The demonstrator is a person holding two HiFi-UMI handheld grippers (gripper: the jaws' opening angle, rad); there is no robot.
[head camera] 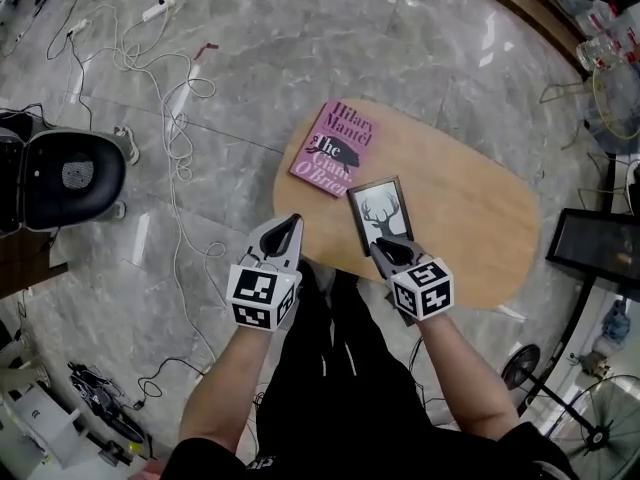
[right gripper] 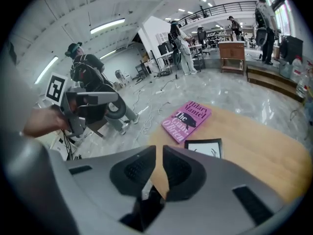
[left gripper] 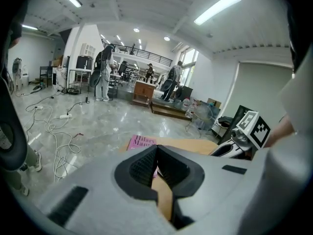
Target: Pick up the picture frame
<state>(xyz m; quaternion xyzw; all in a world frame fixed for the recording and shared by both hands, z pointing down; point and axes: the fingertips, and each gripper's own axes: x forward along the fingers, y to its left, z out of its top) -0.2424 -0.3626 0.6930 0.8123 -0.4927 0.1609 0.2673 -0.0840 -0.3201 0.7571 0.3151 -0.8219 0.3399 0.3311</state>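
The picture frame (head camera: 380, 211), black-edged with a deer silhouette on white, lies flat on the oval wooden table (head camera: 470, 218), just below a pink book (head camera: 335, 148). My right gripper (head camera: 388, 248) hovers over the frame's near edge. In the right gripper view the jaws (right gripper: 159, 151) stand a narrow gap apart with nothing between them, and the frame (right gripper: 205, 148) and book (right gripper: 187, 121) lie just beyond. My left gripper (head camera: 285, 226) is at the table's left near edge, beside the frame. Its tips (left gripper: 157, 148) meet, empty, with the book (left gripper: 139, 142) ahead.
A black chair (head camera: 60, 173) stands on the marble floor at the left, with white cables (head camera: 170, 98) strewn beside it. A dark screen (head camera: 595, 248) and a fan (head camera: 600, 418) sit right of the table. People stand far back in the hall (left gripper: 105, 72).
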